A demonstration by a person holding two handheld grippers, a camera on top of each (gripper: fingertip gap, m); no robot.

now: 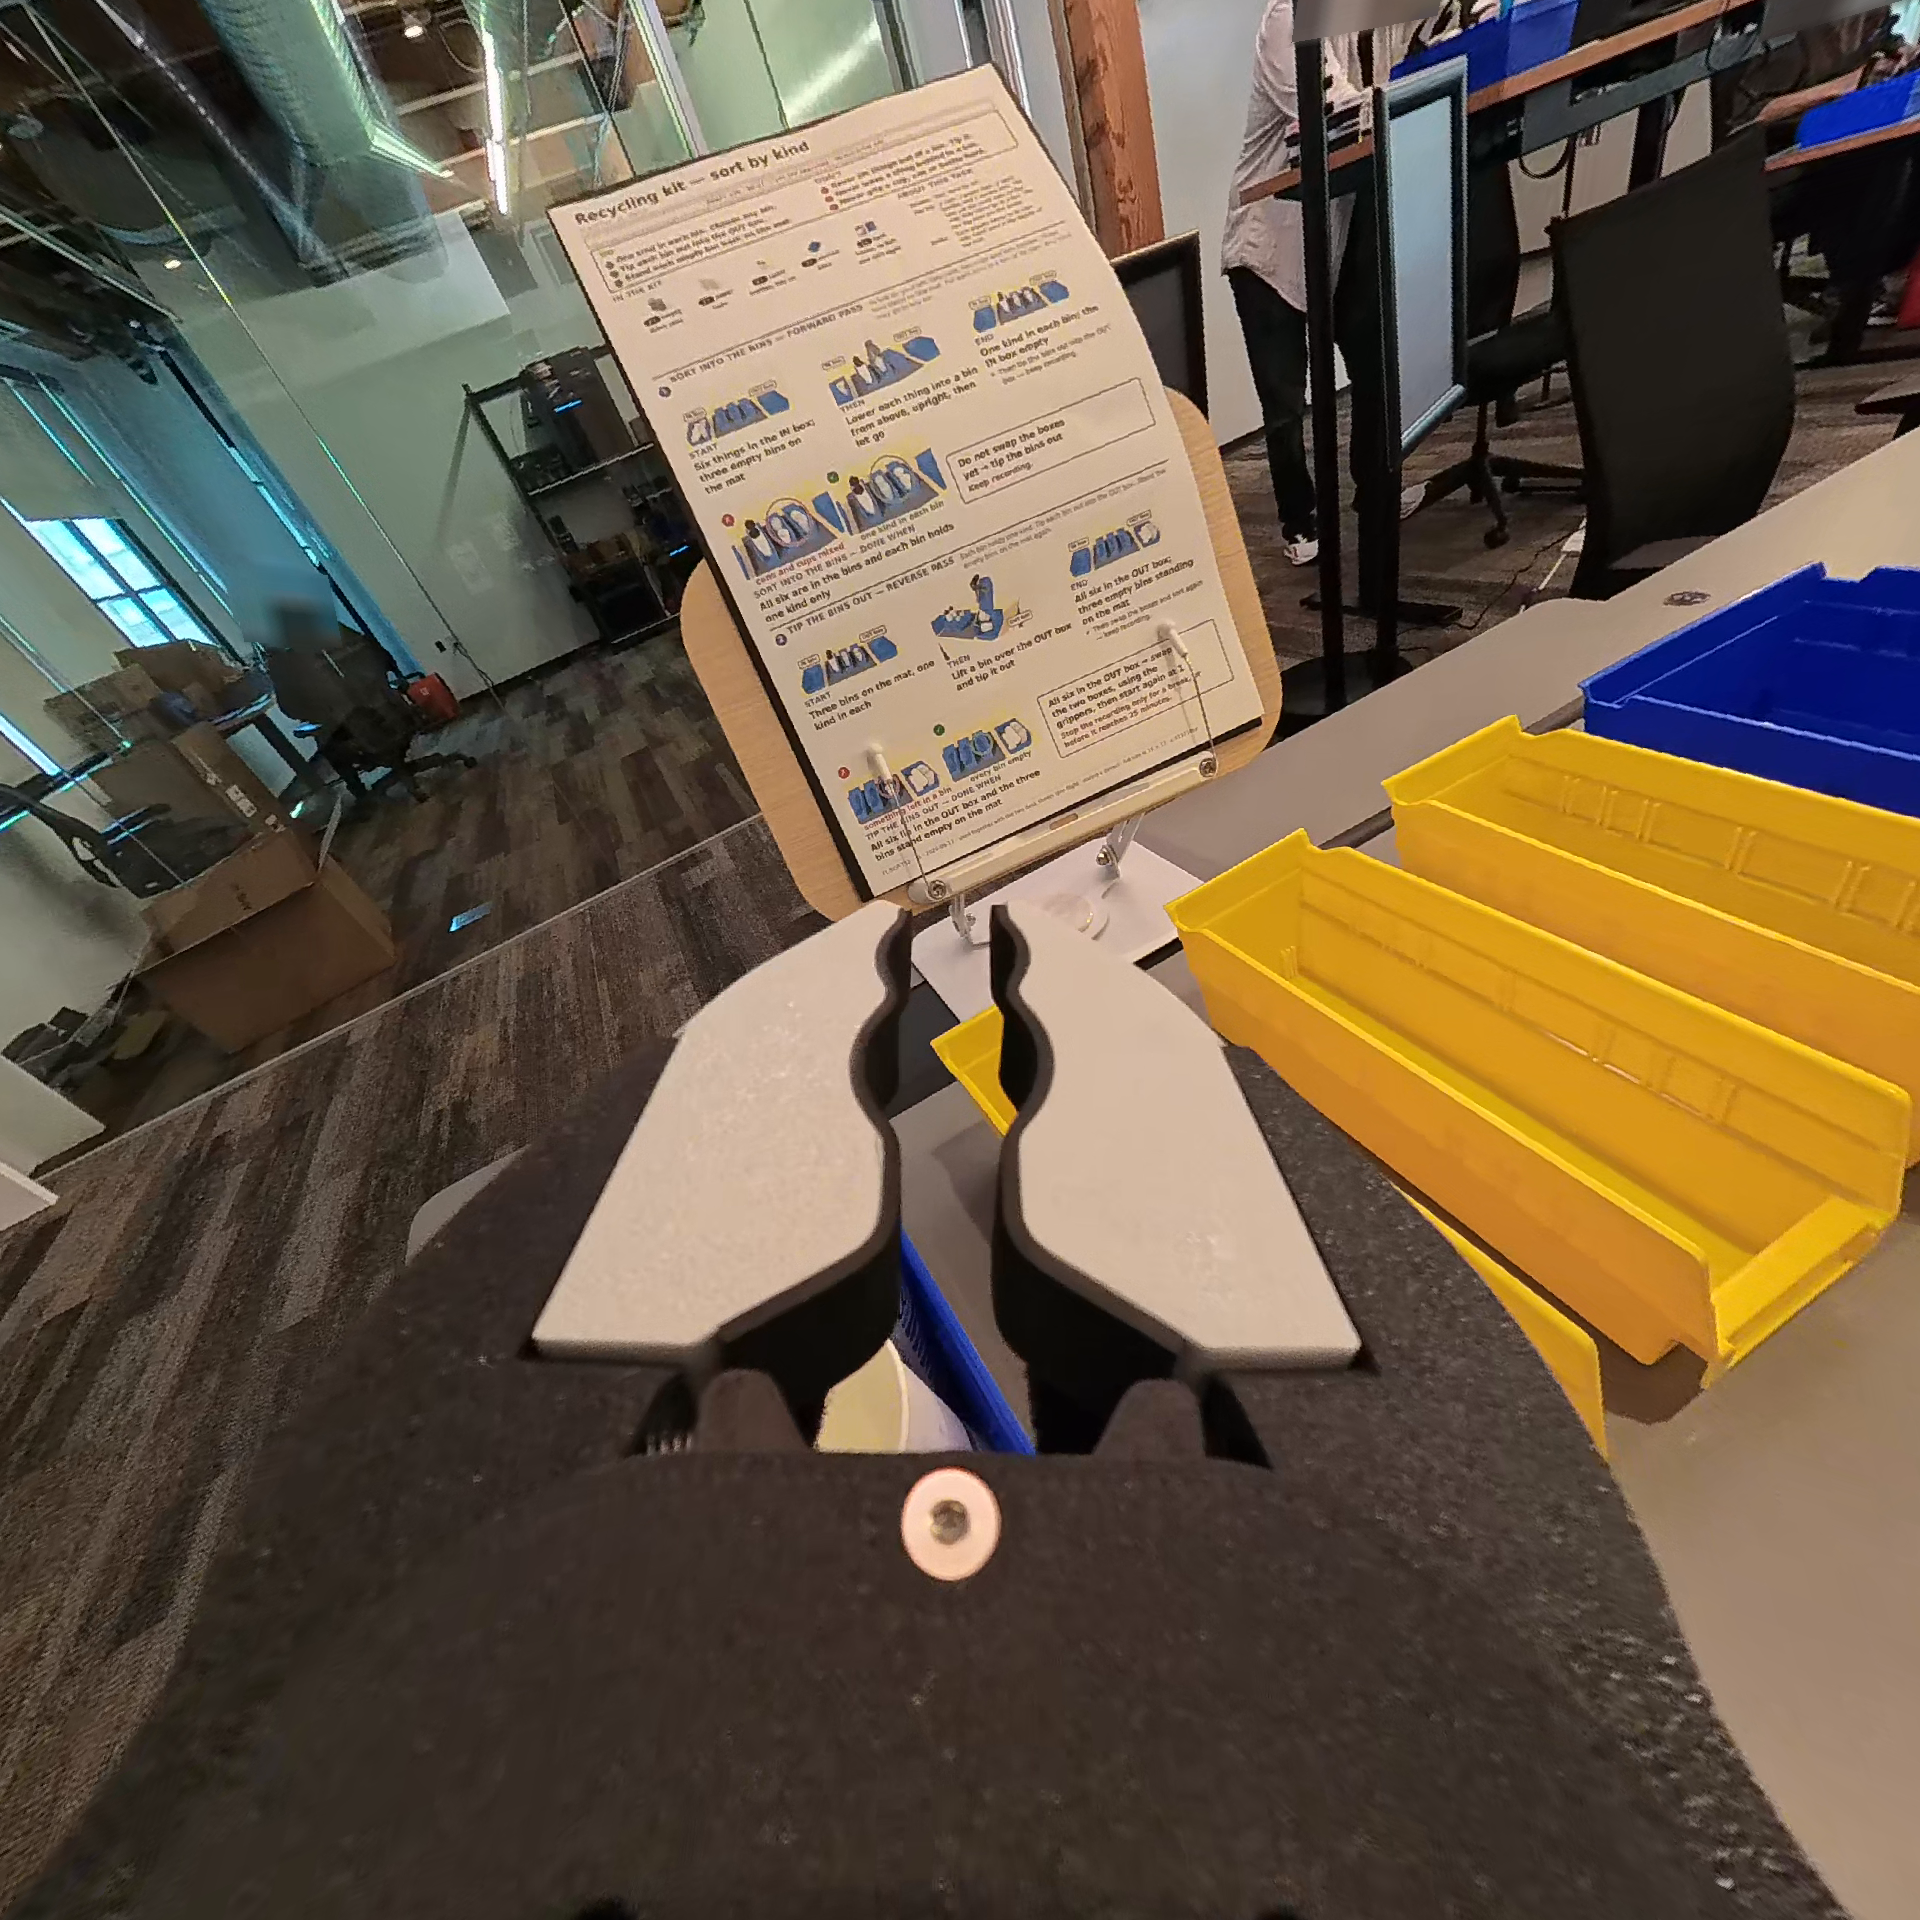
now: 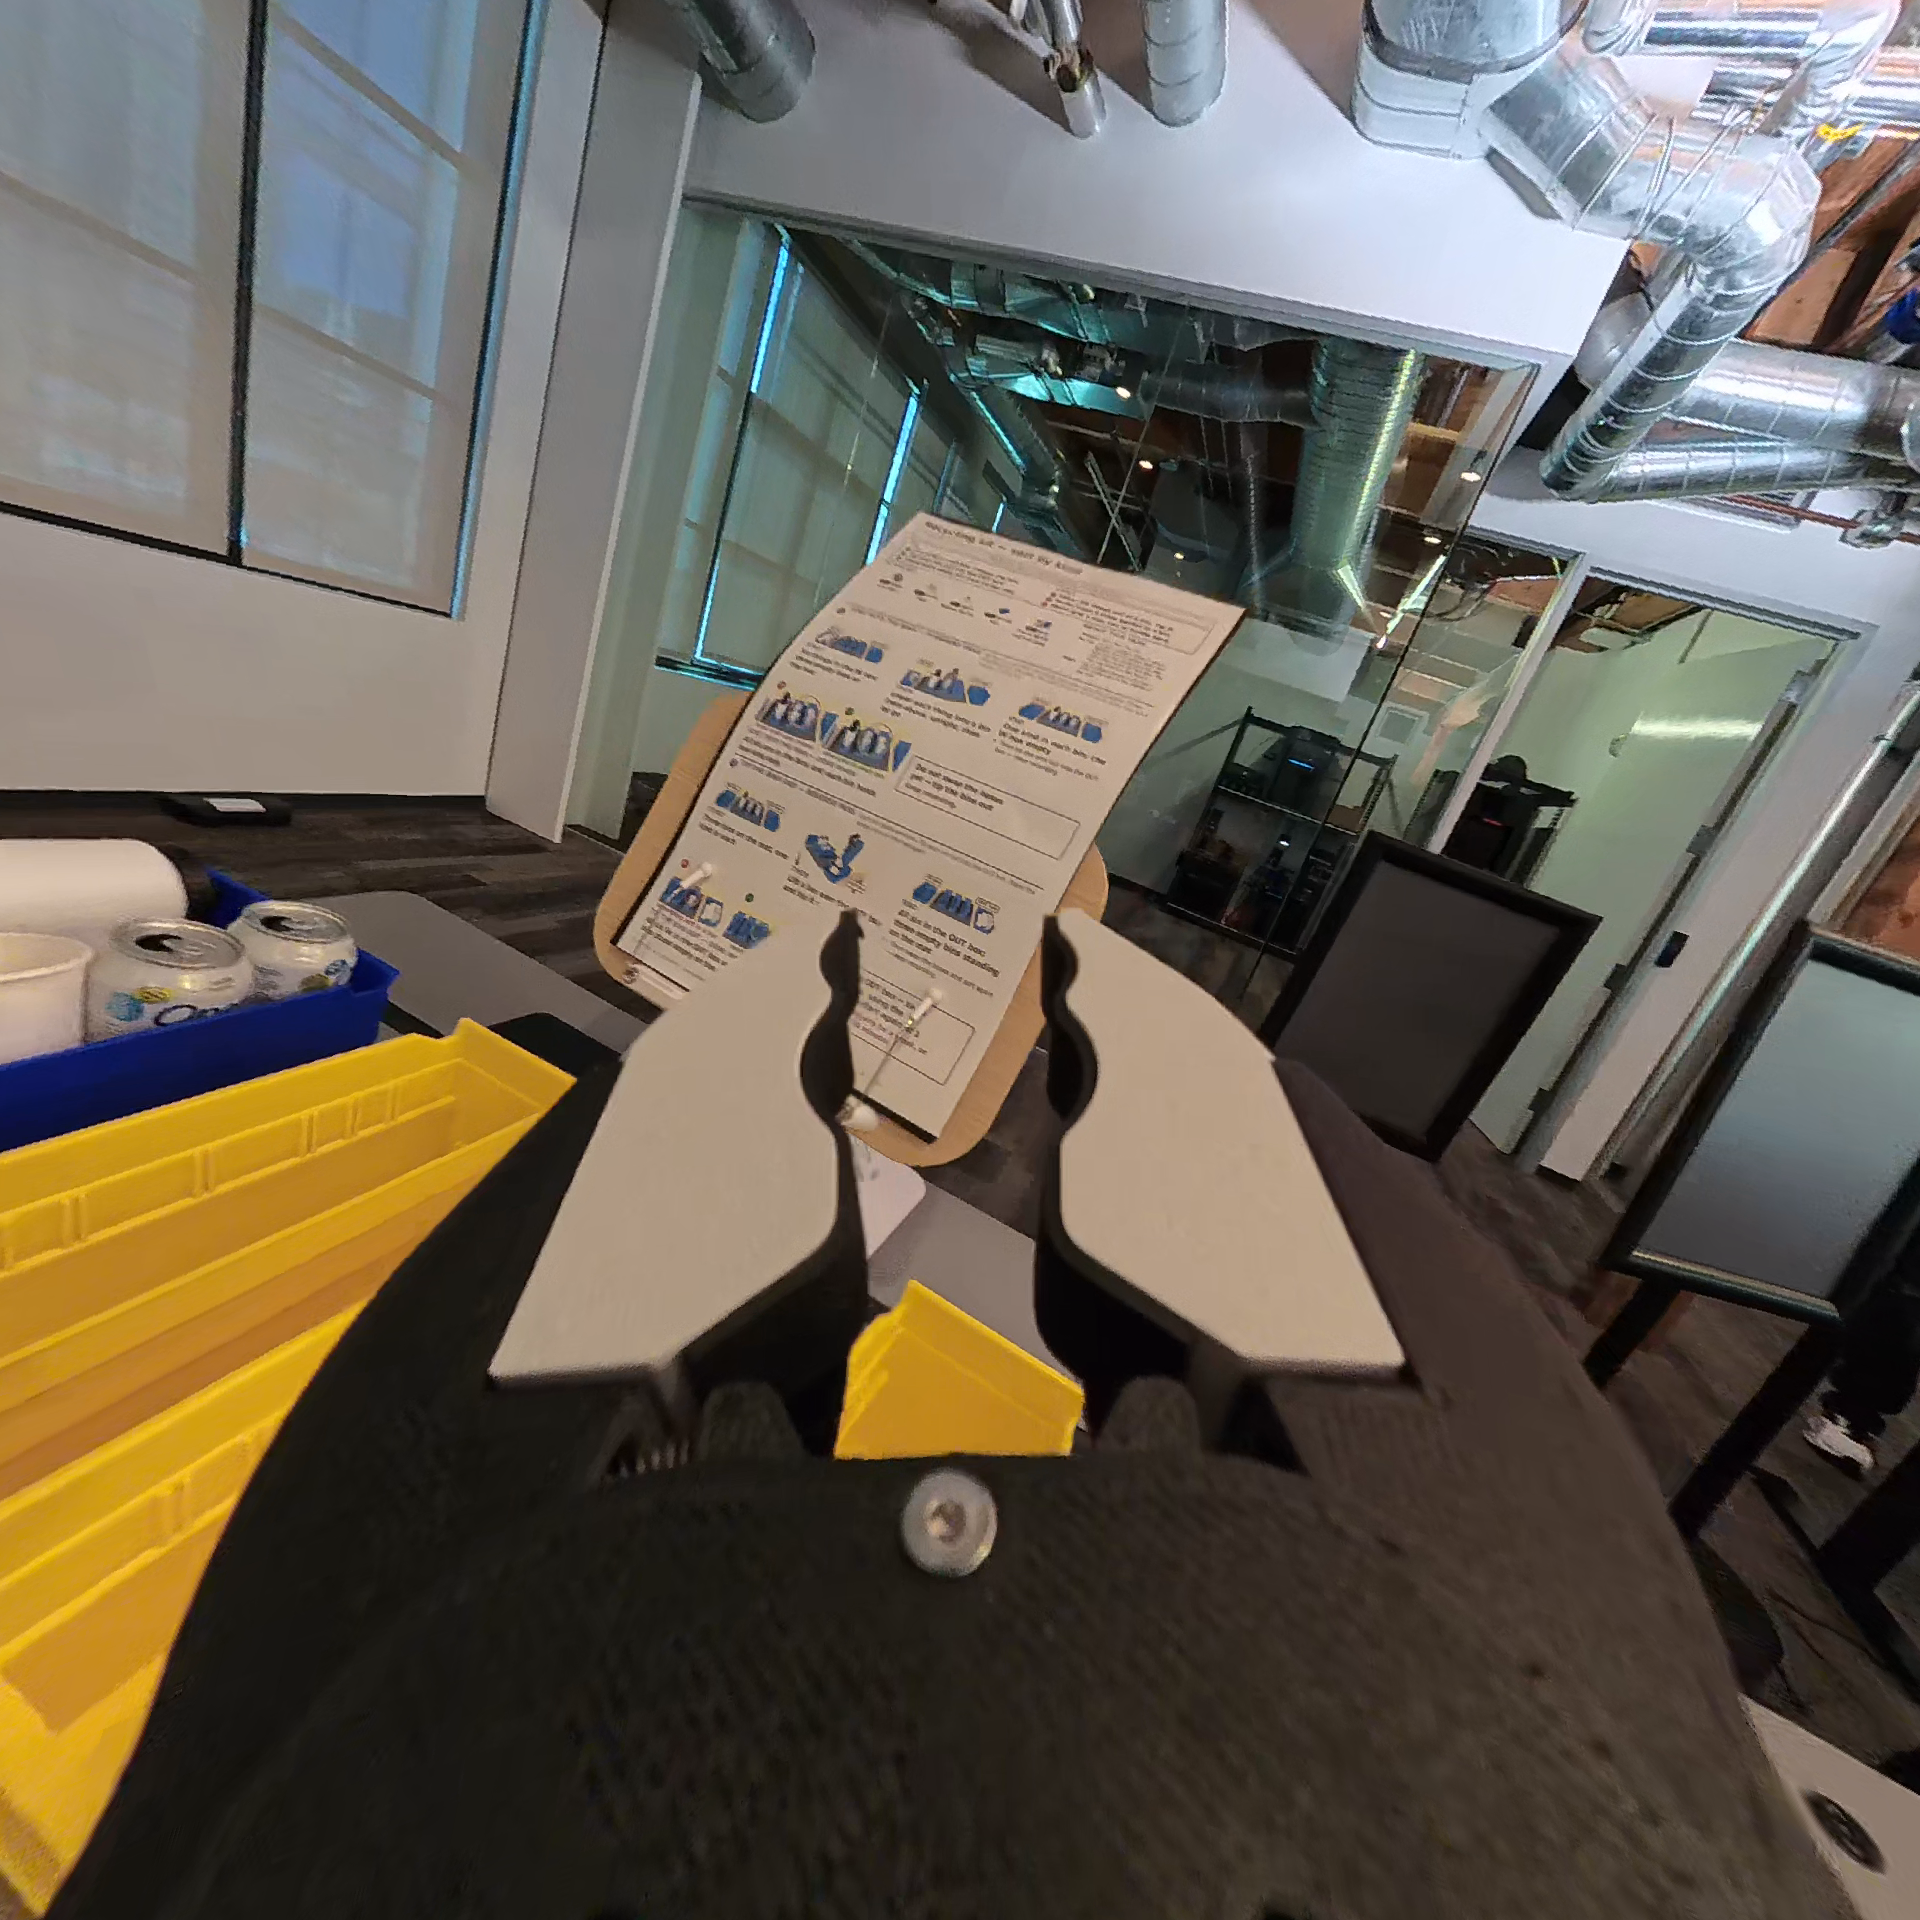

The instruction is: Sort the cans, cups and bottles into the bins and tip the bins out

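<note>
Both grippers, left point(image 1: 943, 914) and right point(image 2: 951, 925), hang spread and bare. Only the right view shows cans point(image 2: 171, 977) in the blue bin point(image 2: 208, 1049) at nine o'clock; the left shows yellow bins point(image 1: 1538, 1101) at three o'clock.

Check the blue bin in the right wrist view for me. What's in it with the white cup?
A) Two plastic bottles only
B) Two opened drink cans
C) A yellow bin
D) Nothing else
B: two silver cans with opened tops stand upright in the blue bin, beside the white cup.
</note>
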